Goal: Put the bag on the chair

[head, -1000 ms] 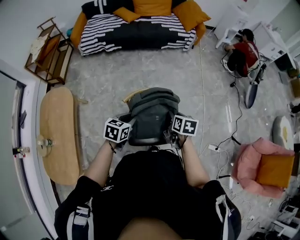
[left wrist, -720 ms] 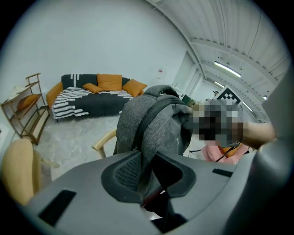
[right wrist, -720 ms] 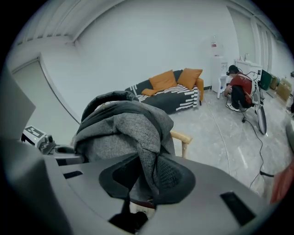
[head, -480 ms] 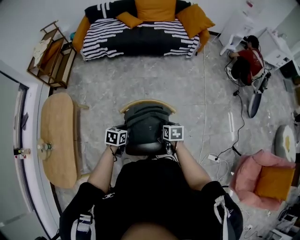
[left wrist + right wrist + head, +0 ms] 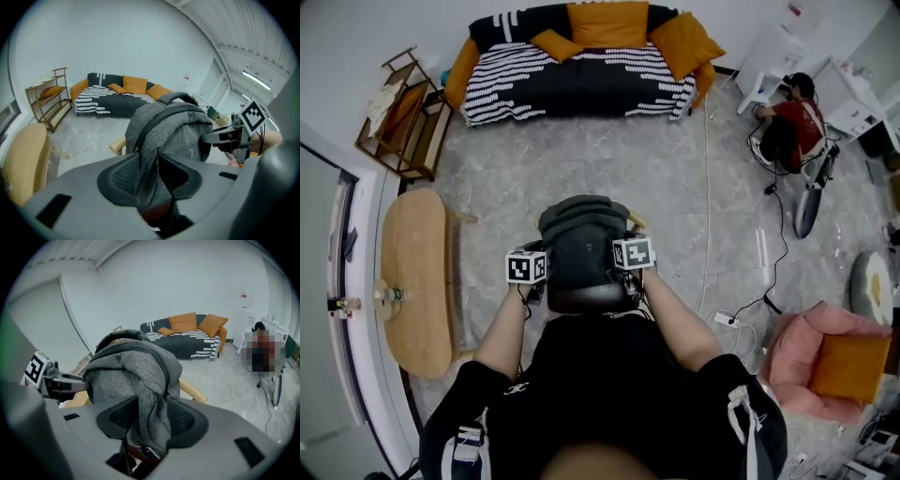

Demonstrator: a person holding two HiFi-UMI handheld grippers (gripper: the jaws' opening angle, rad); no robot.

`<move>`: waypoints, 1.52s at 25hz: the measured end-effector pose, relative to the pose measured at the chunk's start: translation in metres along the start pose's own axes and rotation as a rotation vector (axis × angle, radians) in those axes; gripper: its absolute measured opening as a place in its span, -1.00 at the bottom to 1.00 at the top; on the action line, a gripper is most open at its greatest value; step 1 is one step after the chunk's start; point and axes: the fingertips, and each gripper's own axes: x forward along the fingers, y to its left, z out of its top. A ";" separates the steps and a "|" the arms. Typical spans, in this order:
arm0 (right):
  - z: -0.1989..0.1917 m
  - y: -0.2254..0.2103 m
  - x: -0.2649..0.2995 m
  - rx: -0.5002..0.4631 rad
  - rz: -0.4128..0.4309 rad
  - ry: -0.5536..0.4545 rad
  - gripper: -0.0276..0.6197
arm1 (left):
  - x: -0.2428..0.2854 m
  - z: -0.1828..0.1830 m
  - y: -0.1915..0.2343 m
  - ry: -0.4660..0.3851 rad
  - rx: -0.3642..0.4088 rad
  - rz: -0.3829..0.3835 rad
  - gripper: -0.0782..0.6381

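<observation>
Head view: bag [image 5: 583,246] sits above chair [image 5: 635,222], which is mostly hidden; contact between them cannot be confirmed. Left gripper [image 5: 536,289] and right gripper [image 5: 627,279] flank the bag.

Left gripper view: fingers [image 5: 118,180] pinch grey bag fabric.

Right gripper view: fingers [image 5: 185,423] likewise clamp bag fabric.

in the head view the bag [image 5: 584,246] covers nearly all of the chair [image 5: 635,222]; only a wooden sliver shows at the bag's 1 o'clock. the marker cubes [image 5: 526,266] hide both sets of jaws there. the bag cloth pinched in the left gripper [image 5: 157,171] drops out of sight behind its body at 6 o'clock, and likewise in the right gripper [image 5: 149,420]. the pink armchair [image 5: 825,347] at 4 o'clock runs off the edge. a small item [image 5: 391,292] on the wooden table [image 5: 417,323] at 9 o'clock is too small to tell.
</observation>
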 end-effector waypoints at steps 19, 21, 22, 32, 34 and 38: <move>0.093 0.044 -0.156 -0.014 -0.108 -0.591 -0.61 | -0.131 0.085 -0.036 -0.369 0.222 -0.064 -0.38; 0.106 0.050 -0.185 -0.026 -0.151 -0.681 -0.78 | -0.155 0.104 -0.039 -0.438 0.232 -0.073 -0.42; 0.113 0.054 -0.199 -0.035 -0.167 -0.718 -0.86 | -0.167 0.114 -0.040 -0.470 0.235 -0.075 -0.47; 0.118 0.079 -0.294 -0.072 -0.229 -0.906 -0.87 | -0.250 0.150 -0.061 -0.644 0.314 -0.048 -0.68; 0.114 0.083 -0.298 -0.074 -0.235 -0.906 -0.88 | -0.255 0.148 -0.062 -0.639 0.338 -0.042 -0.68; 0.103 0.089 -0.301 -0.051 -0.241 -0.902 -0.88 | -0.261 0.139 -0.061 -0.630 0.355 -0.036 -0.68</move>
